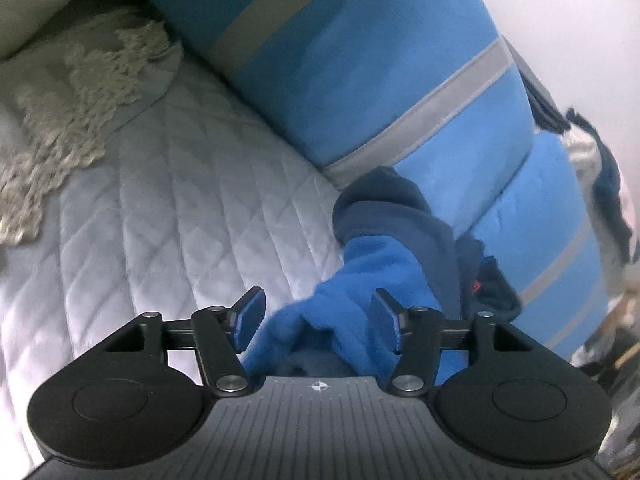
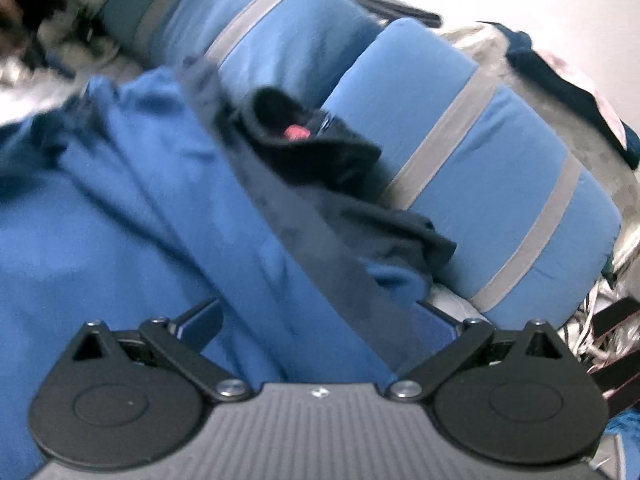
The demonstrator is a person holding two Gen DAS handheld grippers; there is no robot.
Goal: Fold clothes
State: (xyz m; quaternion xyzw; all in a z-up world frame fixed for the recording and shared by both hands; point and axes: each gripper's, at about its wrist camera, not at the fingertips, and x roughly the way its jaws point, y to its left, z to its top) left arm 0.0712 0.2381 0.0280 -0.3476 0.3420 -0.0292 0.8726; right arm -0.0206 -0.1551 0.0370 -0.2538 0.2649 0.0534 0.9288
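Observation:
A blue fleece garment (image 1: 360, 280) with navy trim lies bunched on a quilted grey bedspread (image 1: 180, 200). My left gripper (image 1: 318, 322) is open, its blue-padded fingers (image 1: 250, 320) on either side of a fold of the fleece. In the right wrist view the same garment (image 2: 100, 220) fills the left and middle, with a dark navy band (image 2: 312, 240) and a black collar with a red tag (image 2: 296, 132). My right gripper (image 2: 320, 320) is open wide, with the cloth lying between and over its fingers. The view is blurred.
Blue pillows with grey stripes (image 1: 360, 60) lean behind the garment; they also show in the right wrist view (image 2: 480, 180). A lace-edged cushion (image 1: 80, 100) lies at the left. Other clothes (image 1: 600, 168) are piled at the right. Clutter (image 2: 608, 320) sits beyond the bed's right edge.

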